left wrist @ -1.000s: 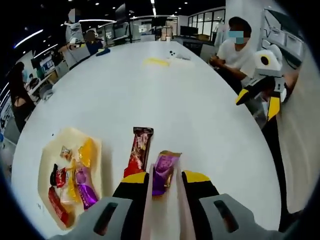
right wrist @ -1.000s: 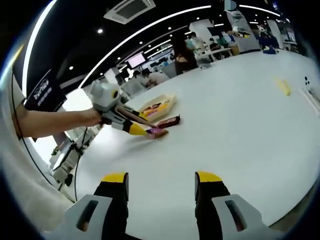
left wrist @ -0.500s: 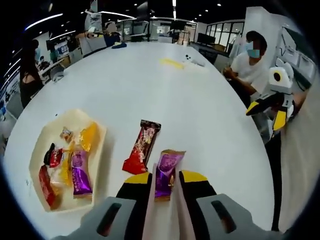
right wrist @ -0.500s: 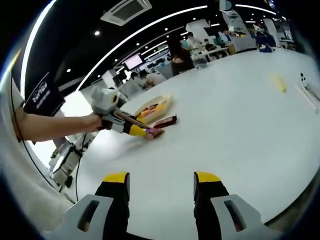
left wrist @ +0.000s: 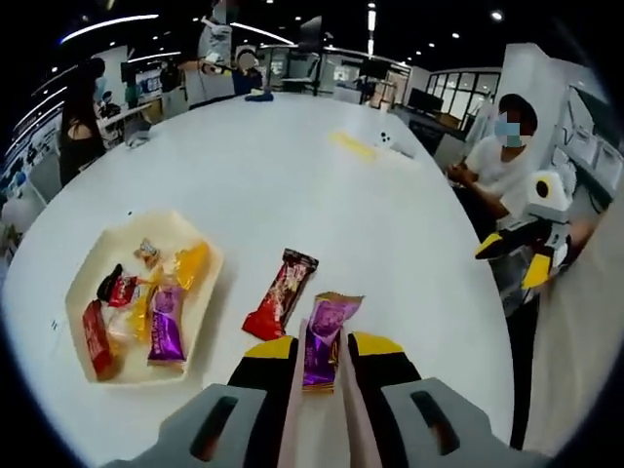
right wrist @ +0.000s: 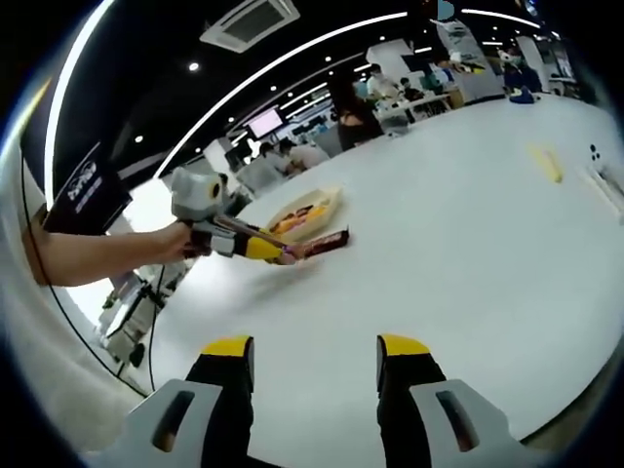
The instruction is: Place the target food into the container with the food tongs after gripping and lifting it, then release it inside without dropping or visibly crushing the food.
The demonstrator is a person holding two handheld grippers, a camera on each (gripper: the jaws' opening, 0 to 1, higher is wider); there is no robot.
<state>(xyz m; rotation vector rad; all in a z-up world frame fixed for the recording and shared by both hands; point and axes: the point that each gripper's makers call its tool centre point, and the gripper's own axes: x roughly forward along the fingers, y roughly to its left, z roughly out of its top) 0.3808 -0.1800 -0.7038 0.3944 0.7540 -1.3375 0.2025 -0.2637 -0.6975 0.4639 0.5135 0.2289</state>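
One purple snack packet (left wrist: pixel 322 336), lower centre, clamped in left gripper (left wrist: pixel 322 349); cream tray (left wrist: pixel 78 292) lower left. Right gripper (right wrist: pixel 314 351) jaws apart, bottom of frame.

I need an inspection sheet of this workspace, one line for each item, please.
Surface: white table, large and mostly bare.
Job's things: purple snack packet between the tongs of the left tool; red-brown snack bar lying beside it; cream tray holding several wrapped snacks.
Clutter: yellow item and small white items far across the table.
Grippers: left tool shut on the purple snack packet; right tool open, holding nothing.
Cables: dark cable hanging beside the table edge.
Surroundings: office, ceiling lights, seated person at the table.
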